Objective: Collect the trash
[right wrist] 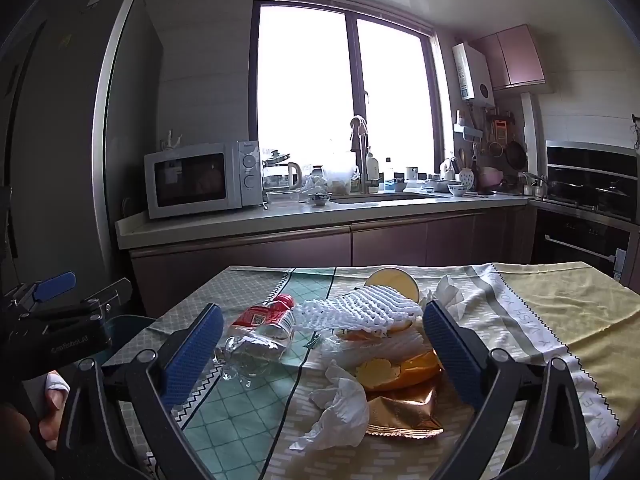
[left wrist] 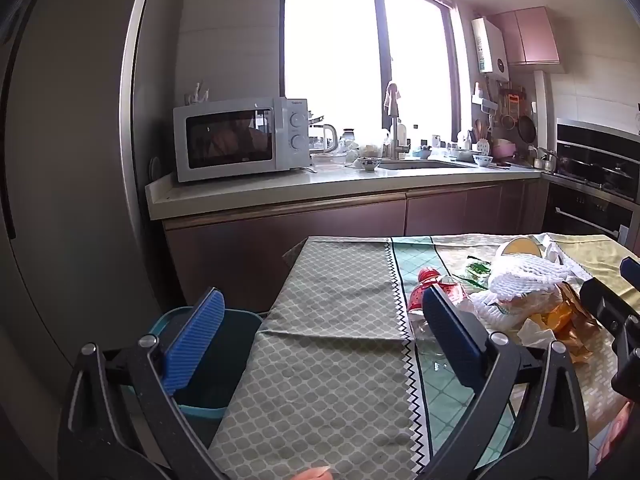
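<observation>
A pile of trash lies on the clothed table [right wrist: 560, 320]: a crushed clear bottle with a red label [right wrist: 260, 332], white foam netting [right wrist: 352, 312], a crumpled white tissue [right wrist: 340, 404], a gold wrapper [right wrist: 404, 412], orange peel [right wrist: 400, 368] and a tipped paper cup [right wrist: 394, 284]. My right gripper [right wrist: 320, 352] is open above the pile and holds nothing. My left gripper [left wrist: 324, 340] is open and empty over the table's left part, with the bottle [left wrist: 424, 300] by its right finger. A teal bin [left wrist: 216, 364] stands below the table's left edge.
A kitchen counter [left wrist: 320, 188] with a microwave [left wrist: 240, 140], a sink and dishes runs behind the table. A tall fridge [left wrist: 72, 160] stands at the left, an oven [left wrist: 592, 184] at the right. The left gripper also shows in the right wrist view [right wrist: 60, 312].
</observation>
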The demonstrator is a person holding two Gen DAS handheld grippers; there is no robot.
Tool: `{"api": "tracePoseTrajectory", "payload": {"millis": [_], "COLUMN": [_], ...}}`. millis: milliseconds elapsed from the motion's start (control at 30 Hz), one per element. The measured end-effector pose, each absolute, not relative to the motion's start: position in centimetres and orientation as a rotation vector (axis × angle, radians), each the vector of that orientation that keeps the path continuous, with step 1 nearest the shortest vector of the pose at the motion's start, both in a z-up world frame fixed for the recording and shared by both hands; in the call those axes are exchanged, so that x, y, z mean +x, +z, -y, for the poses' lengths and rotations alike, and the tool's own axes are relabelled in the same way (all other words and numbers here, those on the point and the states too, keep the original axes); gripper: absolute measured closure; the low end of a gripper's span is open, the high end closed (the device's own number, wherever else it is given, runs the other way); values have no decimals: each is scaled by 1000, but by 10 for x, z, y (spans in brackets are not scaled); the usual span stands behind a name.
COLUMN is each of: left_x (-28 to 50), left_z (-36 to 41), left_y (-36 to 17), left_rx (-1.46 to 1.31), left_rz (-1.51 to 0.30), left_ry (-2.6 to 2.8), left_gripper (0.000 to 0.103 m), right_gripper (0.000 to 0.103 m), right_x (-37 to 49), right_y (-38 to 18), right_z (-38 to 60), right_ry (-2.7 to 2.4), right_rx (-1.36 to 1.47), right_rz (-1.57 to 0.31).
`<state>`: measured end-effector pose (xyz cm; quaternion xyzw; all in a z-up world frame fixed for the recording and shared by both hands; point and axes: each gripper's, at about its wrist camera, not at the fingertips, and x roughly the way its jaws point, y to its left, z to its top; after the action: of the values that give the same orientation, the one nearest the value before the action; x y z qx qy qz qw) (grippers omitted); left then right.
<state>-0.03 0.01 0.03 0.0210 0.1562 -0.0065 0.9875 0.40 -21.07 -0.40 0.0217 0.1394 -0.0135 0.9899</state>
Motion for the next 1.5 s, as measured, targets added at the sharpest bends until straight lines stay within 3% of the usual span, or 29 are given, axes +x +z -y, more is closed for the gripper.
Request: {"api": "tracePoseTrajectory", "payload": {"millis": [1500], "left_x": [-6], "left_z": [-2], "left_y": [1], "left_rx": [41], "left_rz": [-311], "left_ry": [-17], "left_gripper": [5], "right_gripper": [6], "right_x": [-2], "right_y": [-1], "right_z": [207], "right_ry": [-7], "right_rx": [72], "right_rz": [-265]}}
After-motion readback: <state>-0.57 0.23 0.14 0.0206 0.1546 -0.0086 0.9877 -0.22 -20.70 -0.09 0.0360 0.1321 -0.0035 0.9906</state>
